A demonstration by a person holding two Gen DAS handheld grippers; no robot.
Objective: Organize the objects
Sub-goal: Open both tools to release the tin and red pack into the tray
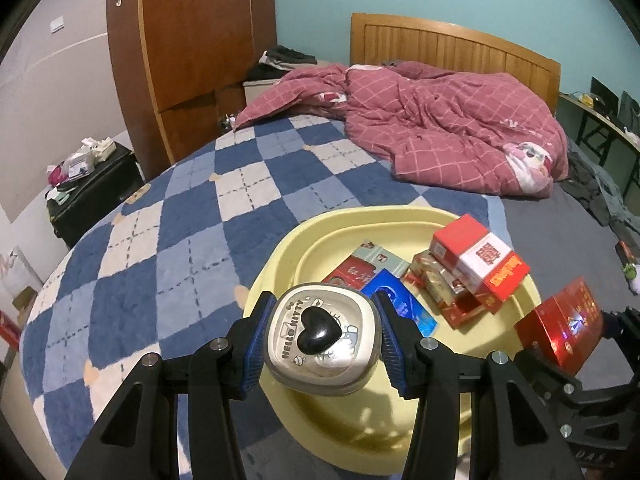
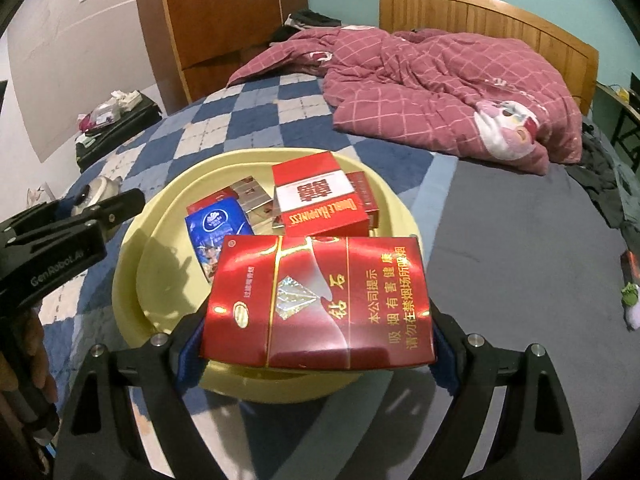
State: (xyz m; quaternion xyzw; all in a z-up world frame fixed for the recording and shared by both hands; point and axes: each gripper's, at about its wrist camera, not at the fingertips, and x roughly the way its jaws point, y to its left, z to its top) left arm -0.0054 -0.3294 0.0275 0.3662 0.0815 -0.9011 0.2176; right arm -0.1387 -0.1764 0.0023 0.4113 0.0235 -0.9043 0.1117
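Note:
A pale yellow basin (image 1: pixel 280 264) (image 2: pixel 132 264) sits on the bed and holds several boxes: a red and white Double Happiness box (image 1: pixel 476 256) (image 2: pixel 316 200), a blue tissue pack (image 1: pixel 400 300) (image 2: pixel 218 226) and other red packs. My left gripper (image 1: pixel 322 338) is shut on a cream Hello Kitty case with a black heart (image 1: pixel 320 330), held above the basin's near left rim. My right gripper (image 2: pixel 316 340) is shut on a red cigarette carton (image 2: pixel 316 300) (image 1: pixel 560 324), held over the basin's near edge.
The bed has a blue and white checked blanket (image 1: pixel 180 220), a grey sheet (image 2: pixel 520 260) and a crumpled pink quilt (image 1: pixel 440 128). A wooden wardrobe (image 1: pixel 192 40) and a cluttered black stand (image 1: pixel 92 188) are at the left. A desk (image 1: pixel 600 112) is at the right.

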